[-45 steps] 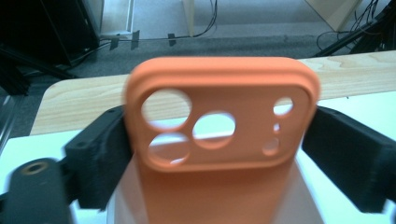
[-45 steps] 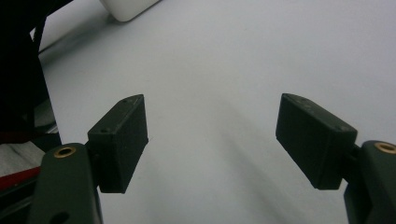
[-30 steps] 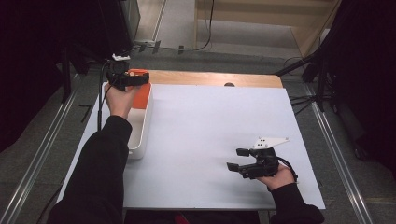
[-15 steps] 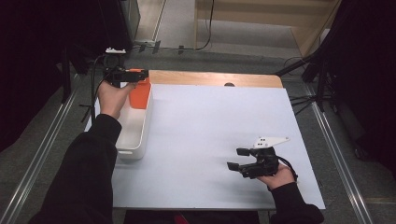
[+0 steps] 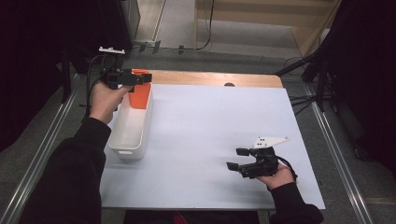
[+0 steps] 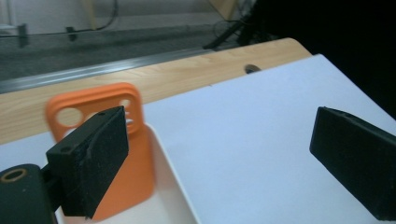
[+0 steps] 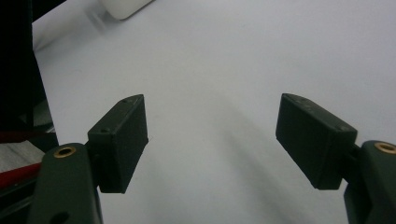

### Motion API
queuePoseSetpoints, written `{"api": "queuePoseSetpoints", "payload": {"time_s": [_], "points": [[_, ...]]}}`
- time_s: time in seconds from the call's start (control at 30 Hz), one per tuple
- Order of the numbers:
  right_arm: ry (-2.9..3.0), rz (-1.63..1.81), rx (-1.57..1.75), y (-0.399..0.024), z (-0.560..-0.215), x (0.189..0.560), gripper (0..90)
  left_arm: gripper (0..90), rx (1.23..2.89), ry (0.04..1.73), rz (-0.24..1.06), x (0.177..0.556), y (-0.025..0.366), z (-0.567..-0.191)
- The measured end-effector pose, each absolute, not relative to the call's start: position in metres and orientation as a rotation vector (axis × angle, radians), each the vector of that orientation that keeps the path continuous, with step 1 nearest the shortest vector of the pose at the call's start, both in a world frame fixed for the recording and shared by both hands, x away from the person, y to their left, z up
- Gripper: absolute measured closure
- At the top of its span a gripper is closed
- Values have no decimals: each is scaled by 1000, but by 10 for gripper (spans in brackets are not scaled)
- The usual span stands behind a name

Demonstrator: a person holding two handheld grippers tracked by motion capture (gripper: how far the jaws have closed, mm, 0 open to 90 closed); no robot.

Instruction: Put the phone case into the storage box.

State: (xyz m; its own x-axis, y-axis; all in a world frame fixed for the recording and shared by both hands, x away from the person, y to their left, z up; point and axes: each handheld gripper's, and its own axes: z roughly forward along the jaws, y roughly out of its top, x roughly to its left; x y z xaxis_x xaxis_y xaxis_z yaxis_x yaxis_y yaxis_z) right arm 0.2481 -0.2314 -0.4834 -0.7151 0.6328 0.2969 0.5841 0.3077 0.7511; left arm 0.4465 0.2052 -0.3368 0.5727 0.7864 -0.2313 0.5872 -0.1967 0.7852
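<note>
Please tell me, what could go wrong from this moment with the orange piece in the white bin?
1. The orange piece stands on end against the far wall of the white bin, poking above the rim; it may tip or slide down.
2. The left tongs are open just above it; a careless move could knock it over or nudge the bin.

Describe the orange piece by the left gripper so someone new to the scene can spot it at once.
Start at the white sheet covering the table, then go to the white bin along its left edge. At the bin's far end an orange plastic piece stands leaning against the wall. It is flat, with a round hole and slots in its framed top, and is the scene's sole bright colour.
</note>
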Motion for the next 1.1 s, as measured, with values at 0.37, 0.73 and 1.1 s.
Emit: {"api": "queuePoseSetpoints", "payload": {"time_s": [0.37,0.73,1.1], "points": [[2502,1391,1160,-230,-484,248,237,49,1969,972,165,428,197,-332],[2497,1392,1164,-230,-483,247,237,49,1997,889,131,413,187,-336],[2493,1395,1169,-231,-483,247,237,68,2016,831,118,402,183,-347]]}}
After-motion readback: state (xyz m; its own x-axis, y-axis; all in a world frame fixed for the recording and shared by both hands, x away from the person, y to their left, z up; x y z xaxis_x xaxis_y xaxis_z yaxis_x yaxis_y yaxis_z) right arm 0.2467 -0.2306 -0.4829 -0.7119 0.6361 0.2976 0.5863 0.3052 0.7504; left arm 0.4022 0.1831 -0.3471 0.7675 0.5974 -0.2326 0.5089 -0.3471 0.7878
